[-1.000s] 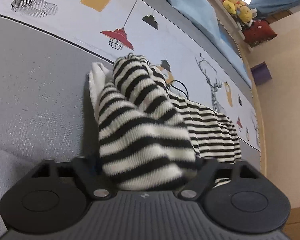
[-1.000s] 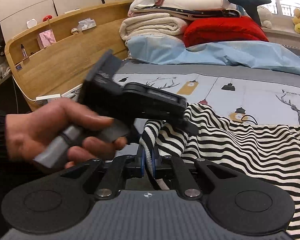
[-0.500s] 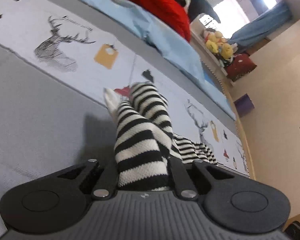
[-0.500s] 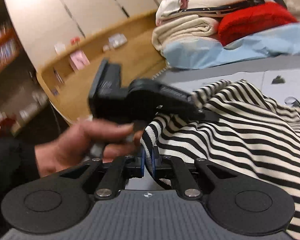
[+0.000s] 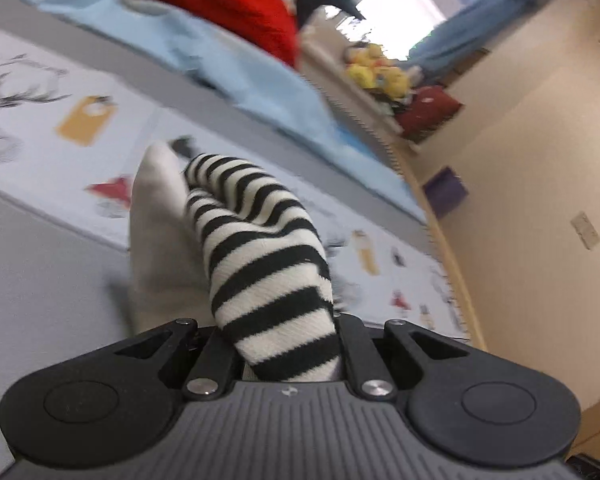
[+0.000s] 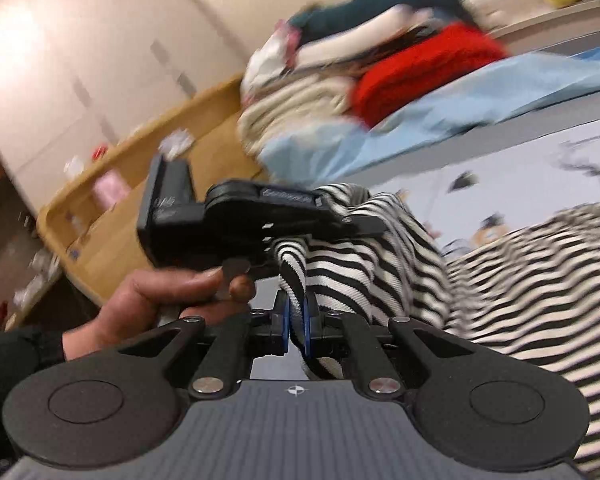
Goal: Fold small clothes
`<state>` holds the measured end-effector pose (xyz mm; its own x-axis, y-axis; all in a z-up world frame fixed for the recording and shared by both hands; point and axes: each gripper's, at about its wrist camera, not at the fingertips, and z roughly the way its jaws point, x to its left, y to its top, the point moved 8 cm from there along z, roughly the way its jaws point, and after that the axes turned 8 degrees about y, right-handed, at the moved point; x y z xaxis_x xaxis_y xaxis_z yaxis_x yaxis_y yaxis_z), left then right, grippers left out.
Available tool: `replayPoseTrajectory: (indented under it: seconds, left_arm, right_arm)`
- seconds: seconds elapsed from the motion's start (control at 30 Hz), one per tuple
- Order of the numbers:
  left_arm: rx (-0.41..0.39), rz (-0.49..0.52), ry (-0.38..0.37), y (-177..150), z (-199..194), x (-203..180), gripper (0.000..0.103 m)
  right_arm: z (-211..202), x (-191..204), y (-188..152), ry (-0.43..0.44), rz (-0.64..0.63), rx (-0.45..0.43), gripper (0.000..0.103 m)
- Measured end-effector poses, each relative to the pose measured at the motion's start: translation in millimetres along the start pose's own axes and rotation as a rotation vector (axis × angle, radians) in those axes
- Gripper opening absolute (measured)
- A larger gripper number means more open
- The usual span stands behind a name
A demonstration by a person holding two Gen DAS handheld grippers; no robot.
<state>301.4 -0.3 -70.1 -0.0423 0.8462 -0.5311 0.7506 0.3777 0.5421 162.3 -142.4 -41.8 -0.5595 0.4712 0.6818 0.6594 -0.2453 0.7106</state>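
Observation:
A black-and-white striped knit garment [image 6: 480, 280] lies partly on the printed bedspread [image 6: 540, 168]. My right gripper [image 6: 296, 324] is shut on its edge, blue pads pinching the fabric. My left gripper [image 5: 284, 344] is shut on another bunch of the same striped garment [image 5: 260, 248], lifted above the bed, with a white inner part [image 5: 156, 220] showing at the left. In the right wrist view the left gripper [image 6: 300, 240] and the hand [image 6: 168, 300] holding it sit just above and left of my right gripper.
A pile of folded blankets with a red one [image 6: 420, 68] and a light blue sheet [image 5: 240, 76] lies at the bed's far end. A wooden headboard shelf [image 6: 112, 200] curves at the left. Plush toys [image 5: 376, 72] sit on the sill. A beige wall [image 5: 540, 200] is on the right.
Both grippers have risen and tilted with the garment; the views swung upward toward the blanket pile and wall. The left-held fabric bunch is drawn narrower. Both grips held.

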Motion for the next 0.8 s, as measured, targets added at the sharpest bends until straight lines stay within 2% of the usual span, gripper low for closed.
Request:
replayPoseTrajectory:
  seconds: [0.1,0.13,0.17,0.2,0.23,0.3,0.37,0.43,0.5,0.57,0.63,0.67,0.7,0.77,0.8]
  left_arm:
    - [-0.032,0.052,-0.090,-11.2,6.8,-55.6,0.016]
    - [-0.029,0.063,-0.142,-15.9,7.9,-72.2,0.028]
    - [-0.012,0.071,-0.198,-22.0,9.0,-87.2,0.045]
    - [0.007,0.085,-0.250,-28.5,9.4,-99.9,0.049]
    - [-0.006,0.102,-0.259,-30.8,7.1,-105.3,0.050]
    - [-0.033,0.121,-0.223,-31.4,4.7,-105.4,0.050]
    - [-0.003,0.095,-0.183,-31.9,9.9,-93.7,0.050]
    - [0.067,0.102,-0.120,-38.0,19.9,-81.2,0.049]
    - [0.135,0.143,-0.060,-44.9,30.6,-69.5,0.048]
    - [0.175,0.209,-0.028,-53.1,34.9,-65.3,0.048]
    - [0.207,0.265,-0.012,-62.1,38.1,-65.9,0.048]
    - [0.221,0.288,-0.013,-65.4,41.0,-66.6,0.048]
    - [0.233,0.303,-0.017,-69.5,41.0,-66.5,0.048]
    - [0.261,0.333,-0.020,-81.5,39.2,-66.2,0.048]
    - [0.275,0.350,-0.023,-85.6,41.0,-68.3,0.048]
  right_arm:
    - [-50.5,-23.6,16.6,-0.074,0.038,-0.109,0.006]
    - [-70.2,-33.1,22.0,-0.100,0.059,-0.153,0.006]
    - [-88.8,-41.9,27.1,-0.127,0.080,-0.197,0.006]
    - [-108.8,-52.5,31.2,-0.160,0.106,-0.241,0.006]
    - [-126.6,-65.6,33.0,-0.200,0.137,-0.274,0.006]
    - [-154.4,-96.4,30.2,-0.323,0.207,-0.299,0.005]
    - [-168.5,-132.9,18.8,-0.480,0.291,-0.259,0.005]
    - [-170.3,-169.9,-1.9,-0.633,0.376,-0.120,0.006]
    - [-167.5,-194.2,-23.0,-0.740,0.439,0.006,0.010]
    - [-172.7,-203.5,-27.6,-0.769,0.489,-0.013,0.011]
    - [-177.1,-205.4,-18.4,-0.759,0.489,-0.064,0.013]
    - [-175.8,-206.1,-12.8,-0.746,0.472,-0.072,0.027]
    - [-175.3,-209.3,-9.5,-0.738,0.460,-0.069,0.049]
    - [-168.4,-214.3,-5.4,-0.714,0.436,-0.039,0.062]
    - [-163.8,-220.2,-6.9,-0.694,0.439,-0.011,0.061]
